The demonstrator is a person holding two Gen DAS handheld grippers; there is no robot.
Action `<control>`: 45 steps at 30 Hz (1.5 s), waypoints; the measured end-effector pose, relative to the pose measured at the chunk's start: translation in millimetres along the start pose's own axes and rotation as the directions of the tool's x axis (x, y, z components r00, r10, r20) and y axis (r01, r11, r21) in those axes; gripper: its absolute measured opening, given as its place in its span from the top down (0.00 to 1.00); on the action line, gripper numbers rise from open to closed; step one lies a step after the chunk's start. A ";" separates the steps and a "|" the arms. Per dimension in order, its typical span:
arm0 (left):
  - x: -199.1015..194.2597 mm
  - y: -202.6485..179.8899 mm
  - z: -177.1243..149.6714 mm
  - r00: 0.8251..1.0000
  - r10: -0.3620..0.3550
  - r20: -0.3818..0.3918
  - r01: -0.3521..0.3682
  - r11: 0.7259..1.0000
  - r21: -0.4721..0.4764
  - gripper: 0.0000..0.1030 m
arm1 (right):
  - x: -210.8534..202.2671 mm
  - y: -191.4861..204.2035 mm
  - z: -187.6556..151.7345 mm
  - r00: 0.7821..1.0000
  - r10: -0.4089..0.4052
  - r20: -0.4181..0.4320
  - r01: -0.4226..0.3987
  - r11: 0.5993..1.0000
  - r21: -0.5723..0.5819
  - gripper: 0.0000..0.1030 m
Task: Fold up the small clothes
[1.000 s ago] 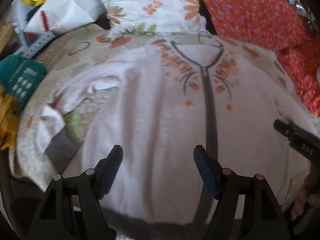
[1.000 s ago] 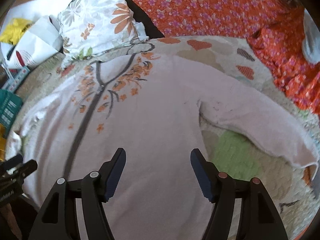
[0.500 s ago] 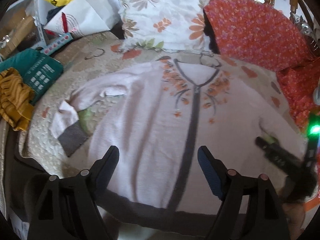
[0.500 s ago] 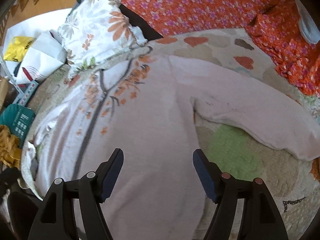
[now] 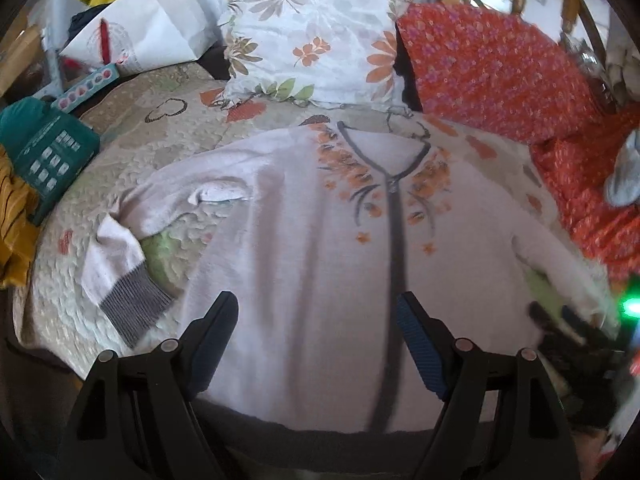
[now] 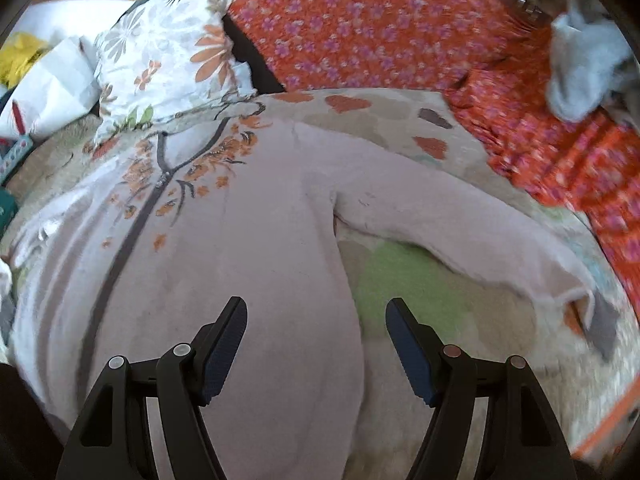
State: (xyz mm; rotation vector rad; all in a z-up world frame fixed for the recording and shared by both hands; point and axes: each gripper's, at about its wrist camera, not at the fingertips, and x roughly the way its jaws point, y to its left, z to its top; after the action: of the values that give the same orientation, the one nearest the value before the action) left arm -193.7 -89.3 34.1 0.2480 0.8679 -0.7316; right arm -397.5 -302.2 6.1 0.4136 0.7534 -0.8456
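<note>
A pale pink zip cardigan [image 5: 304,240] with orange flower embroidery lies flat, front up, on a quilted bedspread [image 5: 168,132]. Its one sleeve is bent back on itself, grey cuff [image 5: 132,304] toward me. My left gripper [image 5: 316,314] hovers open over the lower body, left of the dark zip [image 5: 396,264], with nothing between its fingers. My right gripper [image 6: 316,310] is open above the cardigan [image 6: 224,264], whose side edge runs between the fingers. The other sleeve [image 6: 460,224] stretches out to the right. The right gripper [image 5: 568,326] also shows, blurred, in the left wrist view.
At the head of the bed are a flowered pillow [image 5: 316,40] and an orange-red flowered cloth [image 6: 380,28]. A white paper bag [image 5: 148,28], a teal package [image 5: 44,152] and a yellow cloth [image 5: 12,232] lie at the left. A grey cloth [image 6: 580,72] sits far right.
The left gripper has pulled back and up, so the cardigan's dark hem now shows. The right gripper has shifted rightward to the cardigan's side edge. Both sets of jaws stand slightly wider.
</note>
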 end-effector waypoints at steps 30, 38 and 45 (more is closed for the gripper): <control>1.5 33.8 -63.6 0.994 -0.022 -0.103 0.006 0.988 -0.154 0.22 | -74.8 74.8 -42.5 0.991 0.136 0.010 -0.134 0.985 -0.106 0.09; 16.0 16.3 -86.1 0.986 0.009 -0.166 -0.026 0.994 -0.103 0.22 | -85.9 63.2 -42.4 0.991 0.124 0.056 -0.120 0.990 -0.069 0.23; 25.4 -0.9 -83.1 0.979 0.038 -0.198 -0.046 0.998 -0.035 0.22 | -55.5 60.8 -45.2 0.985 0.170 -0.021 -0.171 0.985 -0.035 0.31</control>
State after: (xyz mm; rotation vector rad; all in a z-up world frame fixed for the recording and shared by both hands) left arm -233.8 -62.3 -38.2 0.3063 1.0620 -0.6572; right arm -392.7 -209.3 19.0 0.4471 0.7381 -0.6672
